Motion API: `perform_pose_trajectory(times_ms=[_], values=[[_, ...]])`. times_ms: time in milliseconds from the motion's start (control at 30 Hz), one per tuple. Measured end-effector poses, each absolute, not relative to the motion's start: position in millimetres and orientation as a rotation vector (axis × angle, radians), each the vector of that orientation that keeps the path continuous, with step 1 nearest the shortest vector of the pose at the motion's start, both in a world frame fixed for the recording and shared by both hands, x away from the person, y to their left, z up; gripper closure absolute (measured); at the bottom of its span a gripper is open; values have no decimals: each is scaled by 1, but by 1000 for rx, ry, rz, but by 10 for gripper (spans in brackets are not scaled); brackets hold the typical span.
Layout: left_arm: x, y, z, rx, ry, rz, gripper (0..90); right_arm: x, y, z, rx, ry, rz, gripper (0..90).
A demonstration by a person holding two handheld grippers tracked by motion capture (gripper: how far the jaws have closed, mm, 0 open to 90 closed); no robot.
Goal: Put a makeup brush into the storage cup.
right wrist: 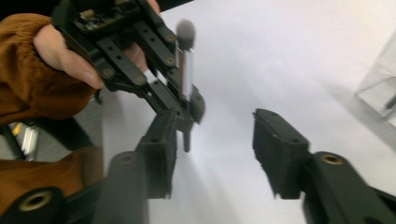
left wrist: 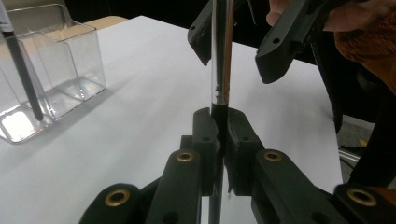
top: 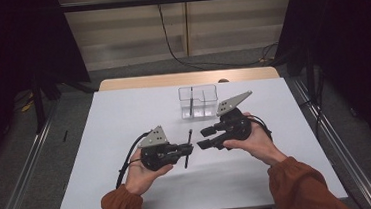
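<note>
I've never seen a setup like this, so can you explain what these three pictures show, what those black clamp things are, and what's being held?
A person holds a hand-operated gripper in each hand. One picture looks down from above the white table; the other two come from cameras riding on each gripper. The left gripper is clamped shut on a makeup brush, standing upright between its jaws. The right gripper faces it with jaws open, holding nothing. Farther back stands a clear divided organizer with another dark brush leaning inside.

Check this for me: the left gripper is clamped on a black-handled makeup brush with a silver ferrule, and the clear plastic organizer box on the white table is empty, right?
Not quite. The clear plastic organizer box is not empty: the left gripper view shows a dark brush standing in it. The left gripper is indeed clamped on the black-handled makeup brush.
</note>
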State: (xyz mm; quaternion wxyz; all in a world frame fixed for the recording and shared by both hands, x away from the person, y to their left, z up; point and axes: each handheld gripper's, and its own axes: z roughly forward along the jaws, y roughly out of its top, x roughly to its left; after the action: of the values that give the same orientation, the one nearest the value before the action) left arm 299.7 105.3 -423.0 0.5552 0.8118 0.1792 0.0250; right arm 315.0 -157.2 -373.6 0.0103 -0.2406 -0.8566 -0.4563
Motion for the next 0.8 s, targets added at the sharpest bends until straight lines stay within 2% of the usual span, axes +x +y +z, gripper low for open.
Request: perform_pose_trajectory(times_ms=[367, 667, 800], values=[[301, 111, -420, 1913, 430, 73, 841, 312, -170, -387, -903, -2644, -1504, 143], [302, 115, -418, 1900, 438, 85, 841, 310, -180, -390, -1019, -2629, -1578, 10], [303, 118, -417, 1895, 441, 94, 841, 305, -183, -391, -1027, -2646, -1618, 14]])
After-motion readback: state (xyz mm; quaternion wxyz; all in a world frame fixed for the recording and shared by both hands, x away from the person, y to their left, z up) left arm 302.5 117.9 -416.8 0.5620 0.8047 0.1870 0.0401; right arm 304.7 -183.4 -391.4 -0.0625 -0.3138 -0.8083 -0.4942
